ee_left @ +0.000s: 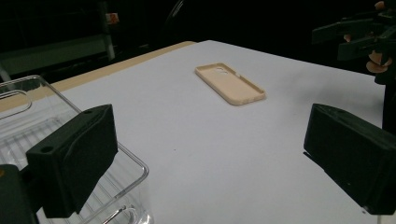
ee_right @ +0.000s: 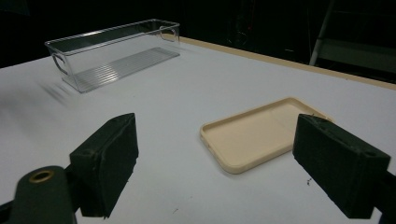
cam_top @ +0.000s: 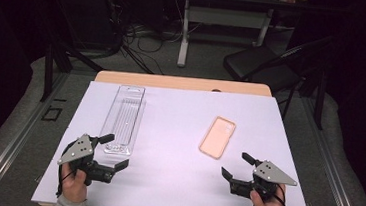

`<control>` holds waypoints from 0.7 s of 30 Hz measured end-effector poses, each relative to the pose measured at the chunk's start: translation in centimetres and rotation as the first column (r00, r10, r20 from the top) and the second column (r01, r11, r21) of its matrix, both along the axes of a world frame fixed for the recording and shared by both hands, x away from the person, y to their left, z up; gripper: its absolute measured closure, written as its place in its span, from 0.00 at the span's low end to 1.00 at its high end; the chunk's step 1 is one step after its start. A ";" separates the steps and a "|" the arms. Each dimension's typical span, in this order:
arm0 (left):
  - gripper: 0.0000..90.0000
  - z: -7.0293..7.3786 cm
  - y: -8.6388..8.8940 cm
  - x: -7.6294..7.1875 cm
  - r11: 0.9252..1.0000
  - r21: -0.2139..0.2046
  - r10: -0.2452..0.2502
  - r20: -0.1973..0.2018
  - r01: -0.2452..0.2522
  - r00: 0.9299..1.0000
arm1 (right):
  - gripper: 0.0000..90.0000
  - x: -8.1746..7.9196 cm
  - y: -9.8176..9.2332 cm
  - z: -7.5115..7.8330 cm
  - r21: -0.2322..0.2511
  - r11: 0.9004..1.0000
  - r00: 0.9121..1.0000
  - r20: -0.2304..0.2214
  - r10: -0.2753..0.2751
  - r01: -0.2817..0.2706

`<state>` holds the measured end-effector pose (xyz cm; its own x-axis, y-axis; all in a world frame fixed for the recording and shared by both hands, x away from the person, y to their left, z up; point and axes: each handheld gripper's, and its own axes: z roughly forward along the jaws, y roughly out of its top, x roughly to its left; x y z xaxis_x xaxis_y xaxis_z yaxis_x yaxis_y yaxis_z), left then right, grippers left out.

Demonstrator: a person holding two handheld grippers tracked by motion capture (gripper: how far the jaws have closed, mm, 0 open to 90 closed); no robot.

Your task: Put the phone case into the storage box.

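Observation:
A beige phone case lies open side up on the white table cover, right of centre. A long clear plastic bin stands empty at the left. My left gripper rests near the front left, open, its jaws just beside the bin's near end. My right gripper is open near the front right, a little in front of the case, with nothing between its jaws. From the left gripper view the case lies ahead and the right gripper shows at the far right.
The table's wooden back edge shows beyond the cover. Behind it stand a black chair, another table's legs and tangled cables on the floor. A metal rail runs along the left.

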<state>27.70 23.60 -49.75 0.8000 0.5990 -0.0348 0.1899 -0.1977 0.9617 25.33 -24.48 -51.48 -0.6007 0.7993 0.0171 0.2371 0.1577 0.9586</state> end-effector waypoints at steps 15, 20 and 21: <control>0.03 -0.2 -0.1 0.2 1.000 0.014 -0.008 -0.026 0.009 1.000 | 0.16 0.8 -0.2 0.3 -0.026 1.000 0.998 -0.067 0.011 -0.013; 0.03 -0.2 0.0 0.4 1.000 0.017 0.011 -0.044 -0.011 0.999 | 0.17 1.2 -0.4 0.0 -0.043 0.999 0.992 -0.129 -0.003 -0.002; 0.03 -0.3 0.0 0.4 1.000 0.021 0.012 -0.051 -0.011 0.999 | 0.17 1.3 -0.4 -0.1 -0.056 0.998 0.990 -0.141 -0.011 0.003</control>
